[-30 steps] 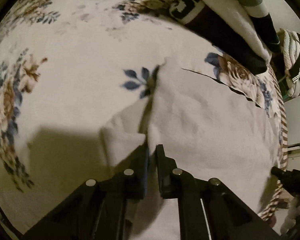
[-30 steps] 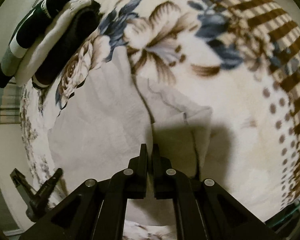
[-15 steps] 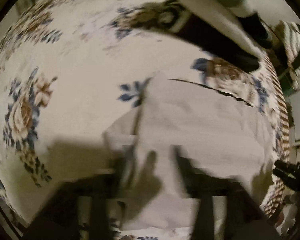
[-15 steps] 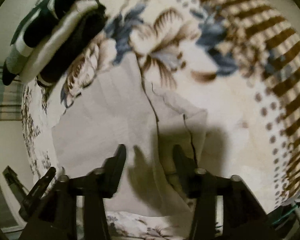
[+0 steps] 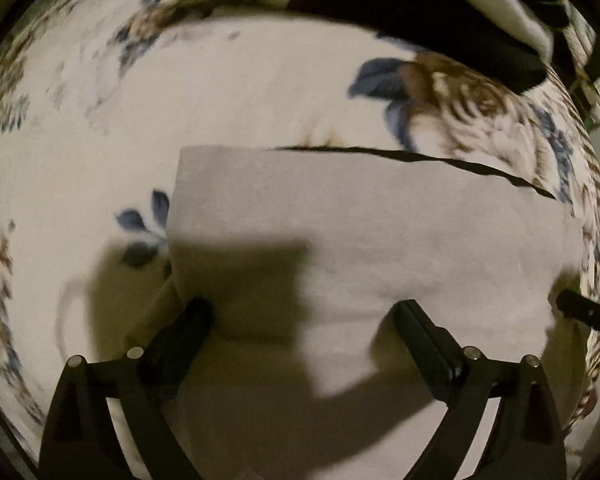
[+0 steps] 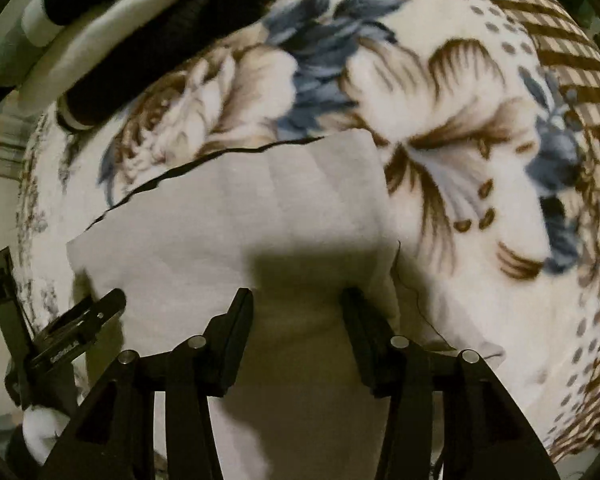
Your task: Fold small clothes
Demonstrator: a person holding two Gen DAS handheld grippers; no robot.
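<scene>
A pale grey garment [image 5: 380, 220] lies flat on the floral blanket [image 5: 220, 92], folded into a rough rectangle. It also shows in the right wrist view [image 6: 240, 220]. My left gripper [image 5: 304, 312] is open and empty, low over the garment's near left part. My right gripper [image 6: 296, 300] is open and empty, low over the garment's near right part. The left gripper [image 6: 80, 328] shows at the left edge of the right wrist view. The right gripper's finger [image 5: 588, 312] shows at the right edge of the left wrist view.
A stack of folded black, white and green clothes [image 5: 440, 12] lies on the blanket beyond the garment, also in the right wrist view [image 6: 140, 28]. The blanket's brown checked border [image 6: 572, 60] marks the right edge of the bed.
Both grippers were shut on the garment's side flaps, then opened and let go. The flaps now lie folded in, and both grippers have moved forward and lower over the cloth.
</scene>
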